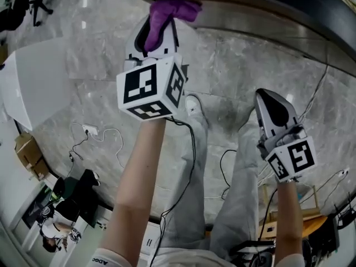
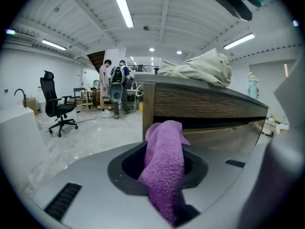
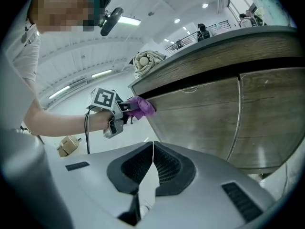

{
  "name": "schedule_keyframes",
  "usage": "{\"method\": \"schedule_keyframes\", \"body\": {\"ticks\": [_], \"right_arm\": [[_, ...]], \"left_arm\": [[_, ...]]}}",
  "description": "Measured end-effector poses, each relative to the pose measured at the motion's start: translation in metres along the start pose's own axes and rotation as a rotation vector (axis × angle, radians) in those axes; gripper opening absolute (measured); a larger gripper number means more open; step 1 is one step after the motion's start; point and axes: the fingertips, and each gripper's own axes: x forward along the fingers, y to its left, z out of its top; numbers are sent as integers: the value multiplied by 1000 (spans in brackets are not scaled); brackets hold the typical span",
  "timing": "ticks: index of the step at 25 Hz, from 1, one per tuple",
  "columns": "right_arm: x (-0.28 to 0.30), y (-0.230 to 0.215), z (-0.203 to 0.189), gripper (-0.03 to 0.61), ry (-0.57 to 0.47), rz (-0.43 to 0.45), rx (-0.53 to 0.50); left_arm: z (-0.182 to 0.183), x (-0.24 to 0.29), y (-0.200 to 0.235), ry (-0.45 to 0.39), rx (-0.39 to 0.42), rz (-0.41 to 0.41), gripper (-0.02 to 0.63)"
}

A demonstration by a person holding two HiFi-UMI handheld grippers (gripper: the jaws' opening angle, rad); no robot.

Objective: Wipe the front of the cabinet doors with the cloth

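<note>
The left gripper's (image 1: 157,35) fingers pinch the cloth (image 1: 169,10) at the door's (image 3: 195,118) top corner, just under the counter (image 3: 214,44), forearm stretched forward. The right gripper (image 1: 271,100) hangs lower, fingers together, empty.

Wooden cabinet (image 2: 205,106) — crumpled beige fabric (image 2: 200,68) on top, marble floor (image 1: 105,54), cables (image 1: 105,135)

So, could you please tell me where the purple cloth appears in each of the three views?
Head view: cloth top centre, held by the left gripper.
Left gripper view: lower centre, between the jaws.
Right gripper view: left of centre, at the cabinet's corner.
Shared landmark: the cabinet.
</note>
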Motion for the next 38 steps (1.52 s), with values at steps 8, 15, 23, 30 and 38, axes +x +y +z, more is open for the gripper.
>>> {"method": "schedule_keyframes", "body": {"ticks": [8, 15, 23, 30, 38], "right_arm": [[19, 42, 10, 26, -17, 53, -8], [-19, 20, 16, 28, -47, 33, 1], [-107, -63, -17, 26, -59, -98, 89], [-160, -108, -42, 27, -59, -173, 155], [-132, -107, -54, 27, -21, -158, 154]], "left_arm": [[0, -25, 37, 11, -12, 40, 94], [-15, -45, -66, 33, -3, -120, 94], [-45, -18, -237, 98, 9, -334, 94], [-64, 19, -309, 148, 16, -391, 94], [-74, 46, -243, 174, -22, -277, 94]]}}
